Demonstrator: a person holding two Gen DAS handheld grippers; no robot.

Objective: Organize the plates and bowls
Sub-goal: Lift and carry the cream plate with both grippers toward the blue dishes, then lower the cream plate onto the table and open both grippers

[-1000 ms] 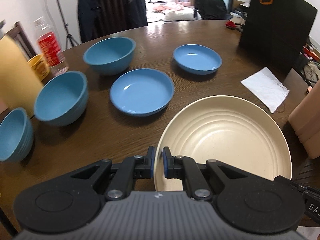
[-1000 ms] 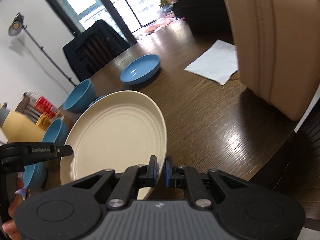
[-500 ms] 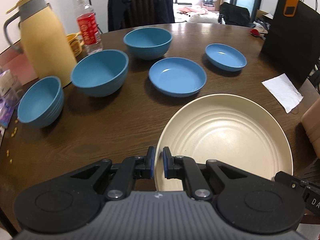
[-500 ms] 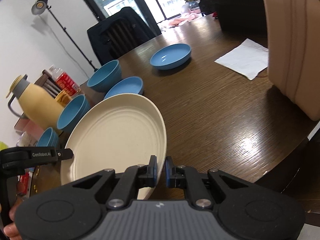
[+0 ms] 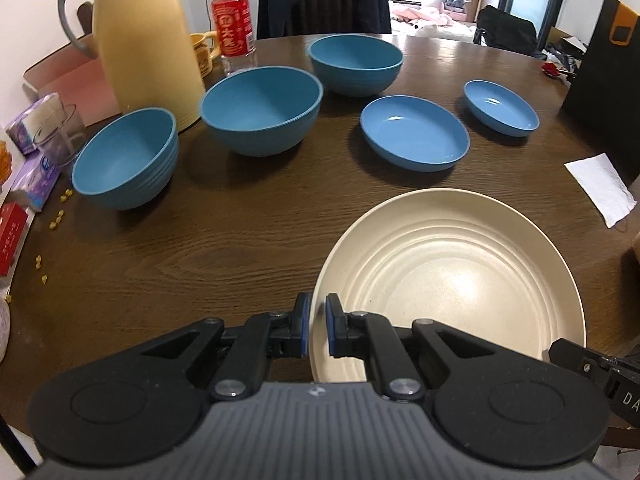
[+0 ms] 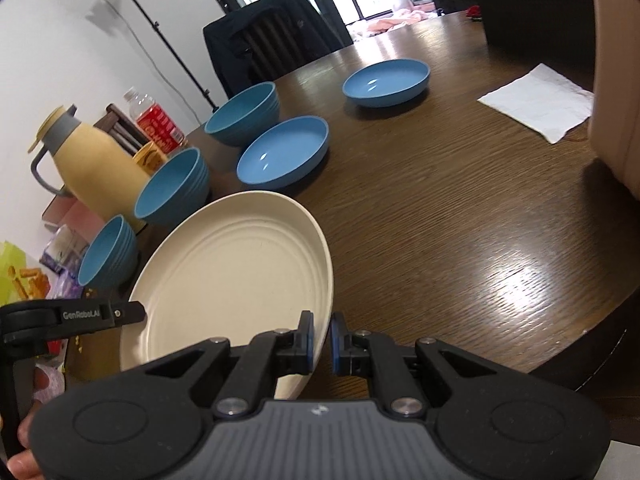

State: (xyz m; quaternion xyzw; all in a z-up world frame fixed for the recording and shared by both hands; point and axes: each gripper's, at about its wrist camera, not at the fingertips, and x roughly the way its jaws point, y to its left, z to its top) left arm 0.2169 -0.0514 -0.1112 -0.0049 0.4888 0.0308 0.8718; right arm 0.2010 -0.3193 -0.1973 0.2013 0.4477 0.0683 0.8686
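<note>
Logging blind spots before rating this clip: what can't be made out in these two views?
- Underside of the cream plate, and whether it touches the table: hidden by the plate itself, both views.
- Plate's near rim: covered by the left gripper and right gripper bodies.
- Red bottle label: too small.
- Stacked leftmost blue bowls: count unclear.

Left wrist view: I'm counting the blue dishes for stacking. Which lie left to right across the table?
Small blue bowl → large blue bowl → far blue bowl → larger shallow blue dish → smaller shallow blue dish.
</note>
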